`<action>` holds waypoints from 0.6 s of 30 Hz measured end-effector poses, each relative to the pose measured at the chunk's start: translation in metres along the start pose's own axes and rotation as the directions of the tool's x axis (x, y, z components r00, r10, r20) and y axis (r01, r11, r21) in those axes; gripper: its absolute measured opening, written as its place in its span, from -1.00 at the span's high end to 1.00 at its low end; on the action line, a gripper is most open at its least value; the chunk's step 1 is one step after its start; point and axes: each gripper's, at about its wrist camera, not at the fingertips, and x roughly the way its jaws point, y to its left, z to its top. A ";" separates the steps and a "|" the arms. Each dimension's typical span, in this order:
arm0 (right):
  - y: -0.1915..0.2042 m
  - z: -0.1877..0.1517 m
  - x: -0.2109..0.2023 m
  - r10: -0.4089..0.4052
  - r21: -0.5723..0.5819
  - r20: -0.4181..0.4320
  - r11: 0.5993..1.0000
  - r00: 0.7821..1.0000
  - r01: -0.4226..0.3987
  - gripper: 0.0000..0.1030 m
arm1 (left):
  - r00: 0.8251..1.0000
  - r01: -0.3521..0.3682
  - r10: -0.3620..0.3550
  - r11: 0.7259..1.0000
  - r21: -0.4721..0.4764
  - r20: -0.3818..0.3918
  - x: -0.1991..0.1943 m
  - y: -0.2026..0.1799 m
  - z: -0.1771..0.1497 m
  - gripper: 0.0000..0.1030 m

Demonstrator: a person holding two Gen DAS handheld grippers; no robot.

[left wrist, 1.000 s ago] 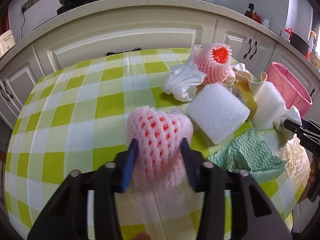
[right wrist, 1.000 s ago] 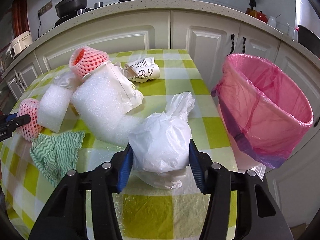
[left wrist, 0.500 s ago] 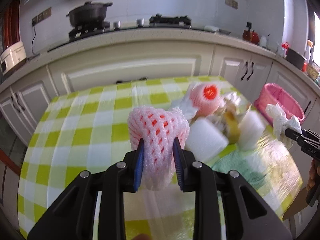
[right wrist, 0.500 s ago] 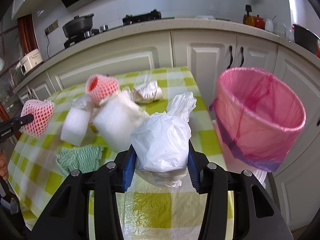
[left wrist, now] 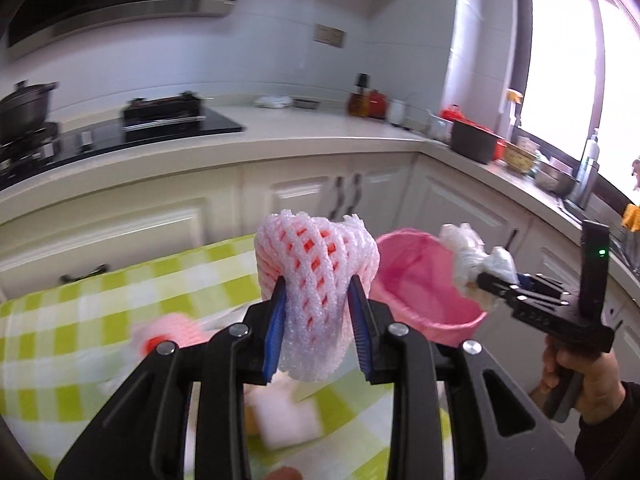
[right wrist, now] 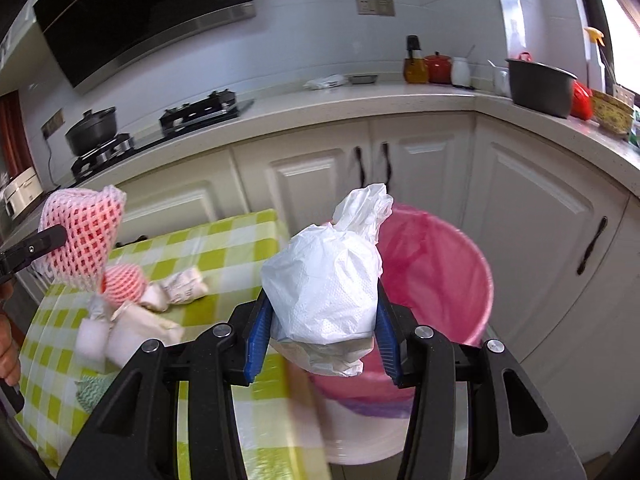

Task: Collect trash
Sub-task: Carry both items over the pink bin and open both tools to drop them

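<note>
Blur softens much of the left wrist view, tablecloth and lower clutter most of all. The left gripper is clamped on a pink foam net sleeve, its blue pads pinching the lower half so the sleeve stands up clear of the checked table. The sleeve hides the left part of the pink bin, which sits past the table's right end. Under the fingers, a second foam net and a white foam block are smeared shapes only. At right, the right gripper shows side-on, a white plastic bag bunched at its tip over the bin's rim, and the hand holding it is cut by the frame edge. Right wrist view: the right gripper squeezes the white plastic bag, which covers the near-left rim of the pink bin; the bin's base is lost behind the fingers. Far left, the foam sleeve is held aloft, the left gripper mostly out of frame. Leftover trash on the table is blurred; a crumpled paper cup is just readable.
</note>
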 end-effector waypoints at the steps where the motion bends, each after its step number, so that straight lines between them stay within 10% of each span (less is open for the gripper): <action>1: -0.007 0.002 0.004 -0.004 0.004 -0.006 1.000 1.000 0.004 0.12 | 1.000 0.023 -0.023 1.000 0.007 -0.005 0.011 -0.011 0.004 0.38; 18: -0.075 0.001 0.041 -0.026 0.080 -0.055 0.996 0.998 0.030 -0.09 | 0.967 0.194 -0.201 0.979 -0.063 -0.156 0.153 -0.094 0.019 0.10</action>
